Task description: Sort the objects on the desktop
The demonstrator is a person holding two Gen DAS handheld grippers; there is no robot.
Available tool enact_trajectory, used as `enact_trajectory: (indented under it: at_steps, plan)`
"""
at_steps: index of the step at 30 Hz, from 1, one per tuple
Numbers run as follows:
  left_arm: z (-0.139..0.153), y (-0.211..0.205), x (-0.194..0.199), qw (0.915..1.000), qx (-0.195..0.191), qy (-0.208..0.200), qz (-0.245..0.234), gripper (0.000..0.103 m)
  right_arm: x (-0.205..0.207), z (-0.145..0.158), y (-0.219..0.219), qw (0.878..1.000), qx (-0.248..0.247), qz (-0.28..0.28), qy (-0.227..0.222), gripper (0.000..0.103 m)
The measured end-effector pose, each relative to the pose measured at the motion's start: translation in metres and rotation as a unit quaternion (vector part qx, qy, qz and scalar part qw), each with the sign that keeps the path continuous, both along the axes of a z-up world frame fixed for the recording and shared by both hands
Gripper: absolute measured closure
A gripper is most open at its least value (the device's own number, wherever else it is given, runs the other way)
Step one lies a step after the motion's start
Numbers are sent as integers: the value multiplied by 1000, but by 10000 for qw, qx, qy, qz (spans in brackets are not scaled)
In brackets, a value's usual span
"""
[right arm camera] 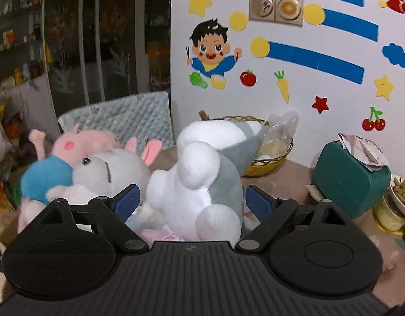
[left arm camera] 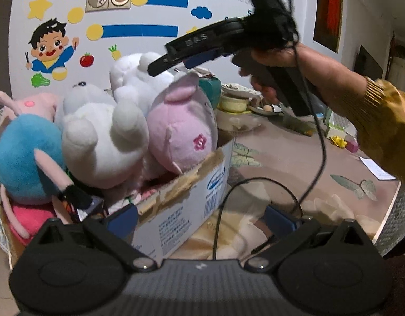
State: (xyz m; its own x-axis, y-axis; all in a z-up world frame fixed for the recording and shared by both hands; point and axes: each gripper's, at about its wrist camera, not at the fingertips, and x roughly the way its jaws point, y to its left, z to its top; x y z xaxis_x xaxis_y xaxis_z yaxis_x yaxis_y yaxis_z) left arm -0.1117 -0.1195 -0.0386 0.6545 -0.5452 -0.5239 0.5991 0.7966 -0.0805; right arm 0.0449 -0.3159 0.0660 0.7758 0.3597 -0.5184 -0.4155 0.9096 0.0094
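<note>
Right gripper: jaws spread wide, empty, directly above the box's white-and-grey plush.
Left gripper: wide open, empty, farther, beside the cardboard box.

Soft toys in box: fuzzy plush cloth, matt, white, pink and blue. Box: printed cardboard, top edge torn rough, brown fibre showing. Left gripper: matt black plastic body with ribbed face, blue textured finger pads, small shiny metal pivots. Table: smooth glossy cover over leaf-print cloth. Sleeve: mustard knit, ribbed cuff. Basket: woven wicker. Chair back: quilted cloth. Green case: smooth plastic.
</note>
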Motion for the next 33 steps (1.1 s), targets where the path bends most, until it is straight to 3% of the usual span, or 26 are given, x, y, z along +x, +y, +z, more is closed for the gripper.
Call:
enact_trajectory:
  at_steps: [12,19,24,33]
  plan:
    - [21,-4,-1,9977,-44,-191,645,0,-67,-2,-21,9950,866,-492,-60,0]
    - [37,-9,3,9932,99,-379,1094,0,-97,-22,-32,9898,934,-1027,325,0]
    - [47,-7,13,9915,-253,-180,1265,0,-114,-32,-45,9835,1208,-1221,572,0]
    - [57,-20,27,9825,-55,-118,1858,0,-142,-41,-54,9827,1084,-1321,708,0]
